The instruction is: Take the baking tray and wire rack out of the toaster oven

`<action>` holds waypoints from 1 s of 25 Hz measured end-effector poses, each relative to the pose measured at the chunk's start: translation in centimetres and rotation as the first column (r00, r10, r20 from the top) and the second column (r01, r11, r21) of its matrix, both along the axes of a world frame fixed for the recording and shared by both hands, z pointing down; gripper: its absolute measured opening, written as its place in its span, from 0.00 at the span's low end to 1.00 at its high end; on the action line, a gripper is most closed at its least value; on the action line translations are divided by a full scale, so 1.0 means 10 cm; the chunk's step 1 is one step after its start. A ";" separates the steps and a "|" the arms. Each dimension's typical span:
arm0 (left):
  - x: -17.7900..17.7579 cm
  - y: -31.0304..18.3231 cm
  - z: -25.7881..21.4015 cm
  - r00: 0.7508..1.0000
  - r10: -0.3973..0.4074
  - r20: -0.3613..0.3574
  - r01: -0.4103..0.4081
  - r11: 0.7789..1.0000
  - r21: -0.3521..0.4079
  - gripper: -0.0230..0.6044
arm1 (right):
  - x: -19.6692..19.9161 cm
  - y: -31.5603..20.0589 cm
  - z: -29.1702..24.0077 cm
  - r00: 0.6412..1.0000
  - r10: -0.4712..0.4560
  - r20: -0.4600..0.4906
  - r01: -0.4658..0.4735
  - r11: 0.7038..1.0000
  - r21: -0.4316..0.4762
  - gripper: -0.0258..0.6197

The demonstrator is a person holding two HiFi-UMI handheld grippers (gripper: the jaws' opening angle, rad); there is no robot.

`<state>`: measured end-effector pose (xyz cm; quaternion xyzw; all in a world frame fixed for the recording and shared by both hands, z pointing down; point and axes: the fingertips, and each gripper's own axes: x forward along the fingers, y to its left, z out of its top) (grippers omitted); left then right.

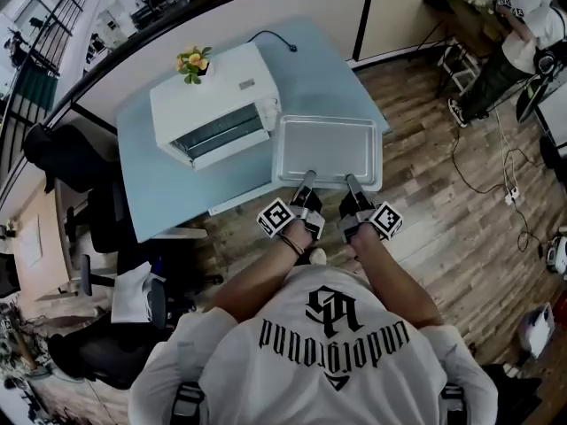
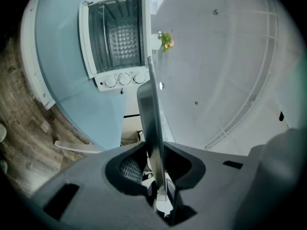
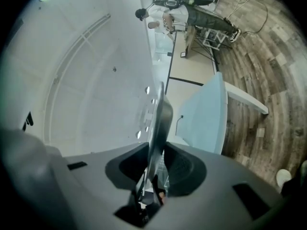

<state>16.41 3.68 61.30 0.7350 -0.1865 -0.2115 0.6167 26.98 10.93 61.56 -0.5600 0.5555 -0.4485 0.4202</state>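
Note:
I hold the silver baking tray (image 1: 328, 149) level by its near rim, over the right end of the pale blue table (image 1: 168, 193). My left gripper (image 1: 306, 179) and right gripper (image 1: 353, 182) are both shut on that rim, side by side. In the left gripper view the tray (image 2: 152, 109) runs edge-on between the pads of the left gripper (image 2: 154, 153). It shows the same way in the right gripper view, the tray (image 3: 159, 121) inside the right gripper (image 3: 154, 169). The white toaster oven (image 1: 213, 104) stands left of the tray, its cavity (image 2: 120, 37) open and showing a mesh pattern inside.
A small flower pot (image 1: 193, 63) sits on the oven's top. Black office chairs (image 1: 89, 211) crowd the floor left of the table. A person (image 1: 523, 25) stands by a desk at the far right, with cables (image 1: 496, 175) lying across the wooden floor.

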 end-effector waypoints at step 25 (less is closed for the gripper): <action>1.01 -1.04 -0.19 0.951 0.309 0.022 -0.309 0.949 0.059 0.19 | 0.75 -0.76 -0.15 0.956 0.292 0.005 -0.292 0.955 0.051 0.20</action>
